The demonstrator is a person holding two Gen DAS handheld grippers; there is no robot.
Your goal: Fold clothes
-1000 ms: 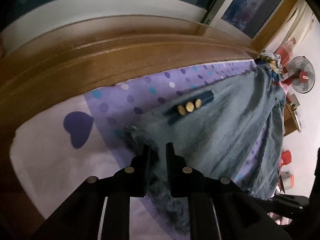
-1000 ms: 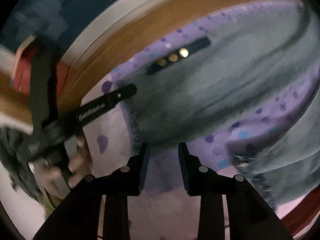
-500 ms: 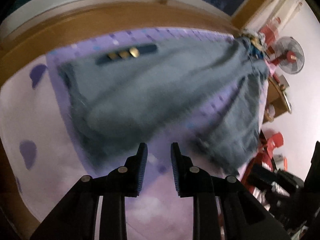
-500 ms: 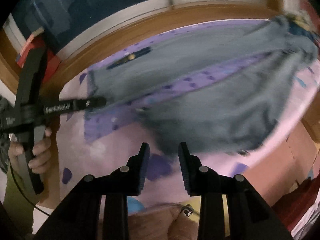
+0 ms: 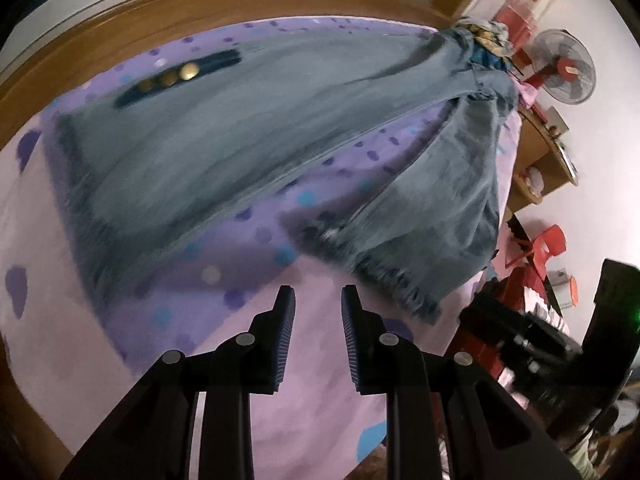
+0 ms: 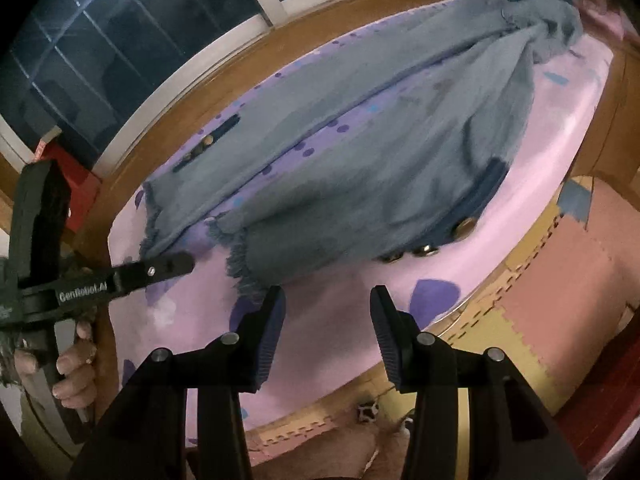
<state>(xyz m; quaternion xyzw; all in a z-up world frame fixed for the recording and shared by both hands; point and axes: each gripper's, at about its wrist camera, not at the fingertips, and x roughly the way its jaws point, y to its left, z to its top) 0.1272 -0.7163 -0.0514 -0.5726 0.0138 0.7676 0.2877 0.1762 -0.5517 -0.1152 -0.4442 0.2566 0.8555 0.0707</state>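
Blue-grey jeans (image 5: pixel 248 136) with frayed hems lie spread flat on a lilac dotted bedsheet (image 5: pixel 320 380), both legs pointing toward me. Each leg carries a dark strip with brass buttons (image 5: pixel 176 76). My left gripper (image 5: pixel 318 304) is open and empty above the sheet, short of the hems. In the right wrist view the jeans (image 6: pixel 360 152) lie ahead. My right gripper (image 6: pixel 327 300) is open and empty just short of the near leg's frayed hem (image 6: pixel 240 268). The left gripper (image 6: pixel 168 270) shows there too, by the far leg's hem.
A wooden bed frame (image 5: pixel 200 8) runs along the far side, with a dark window (image 6: pixel 120 40) behind. A pile of clothes (image 5: pixel 488 38), a fan (image 5: pixel 564 68) and red stools (image 5: pixel 548 240) stand at the right. Foam floor mats (image 6: pixel 560 288) lie beside the bed.
My left gripper let go of the far leg's hem and both grippers pulled back from the jeans. The right gripper's jaws have opened wider.
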